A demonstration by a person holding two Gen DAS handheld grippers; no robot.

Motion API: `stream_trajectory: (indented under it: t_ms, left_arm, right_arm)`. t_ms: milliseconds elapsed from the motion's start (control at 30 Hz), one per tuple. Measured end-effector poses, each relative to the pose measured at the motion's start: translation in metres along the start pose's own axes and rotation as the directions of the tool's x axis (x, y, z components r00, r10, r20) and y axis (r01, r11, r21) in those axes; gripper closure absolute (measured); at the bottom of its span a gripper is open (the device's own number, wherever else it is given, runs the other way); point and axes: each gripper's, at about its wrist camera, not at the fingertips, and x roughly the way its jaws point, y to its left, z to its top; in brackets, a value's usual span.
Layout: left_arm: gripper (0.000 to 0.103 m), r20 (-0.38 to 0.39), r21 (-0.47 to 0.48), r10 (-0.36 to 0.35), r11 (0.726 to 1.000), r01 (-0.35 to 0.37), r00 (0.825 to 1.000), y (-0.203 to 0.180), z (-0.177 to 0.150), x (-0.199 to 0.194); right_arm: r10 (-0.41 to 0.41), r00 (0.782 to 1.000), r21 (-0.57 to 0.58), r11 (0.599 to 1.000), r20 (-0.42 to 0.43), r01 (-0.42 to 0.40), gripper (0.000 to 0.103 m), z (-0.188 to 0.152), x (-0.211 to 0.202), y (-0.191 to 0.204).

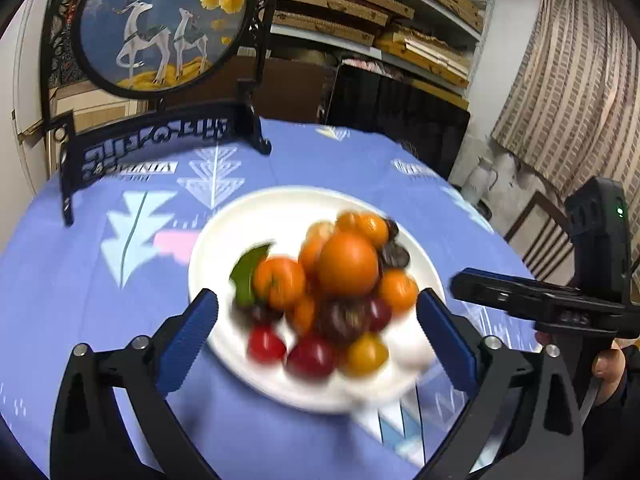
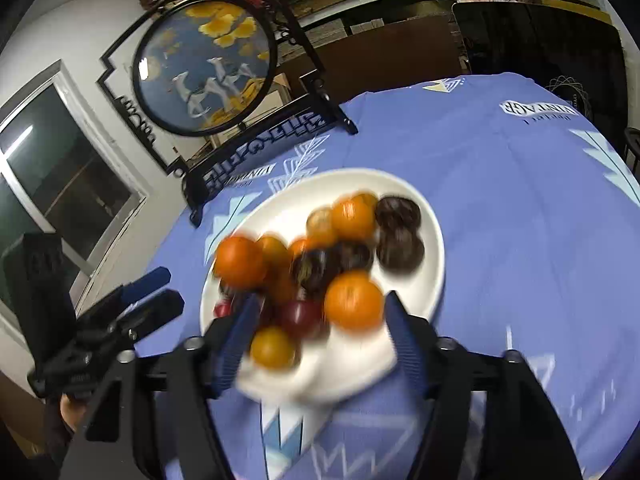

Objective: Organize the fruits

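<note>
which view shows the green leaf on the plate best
The left wrist view. There the leaf lies in plain sight at the left edge of the fruit pile, beside an orange on the plate, though blurred. In the right wrist view I cannot find it; the fruit and that gripper's fingers likely hide it.

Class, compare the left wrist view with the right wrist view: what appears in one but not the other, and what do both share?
Only the left wrist view shows a green leaf among the fruit, a striped curtain and a chair. Only the right wrist view shows a window. Both share the white plate of blurred fruit, the blue tablecloth, the round deer screen, and both open claws, left and right.
</note>
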Motion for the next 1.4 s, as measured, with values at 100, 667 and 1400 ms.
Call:
stream_trajectory:
  t_ms: [100,667,1400]
  left_arm:
    - [0.005,-0.044,-0.002,0.024,1.0,-0.025,0.999,-0.002,-0.028,-0.017]
    - [0.005,0.066,0.012,0.254,0.967,-0.255,0.965,-0.058,-0.108,-0.145]
    - [0.005,0.125,0.0,0.376,0.926,-0.379,0.918,-0.082,-0.117,-0.203]
  right_arm:
    - [-0.032,0.999,-0.054,0.998,0.005,0.032,0.021,-0.032,-0.021,0.007]
    - [-0.107,0.974,-0.179,0.973,0.2,0.143,0.003,-0.123,-0.142,0.056]
    - [-0.16,0.946,-0.129,0.971,0.281,0.202,0.003,-0.155,-0.208,0.046]
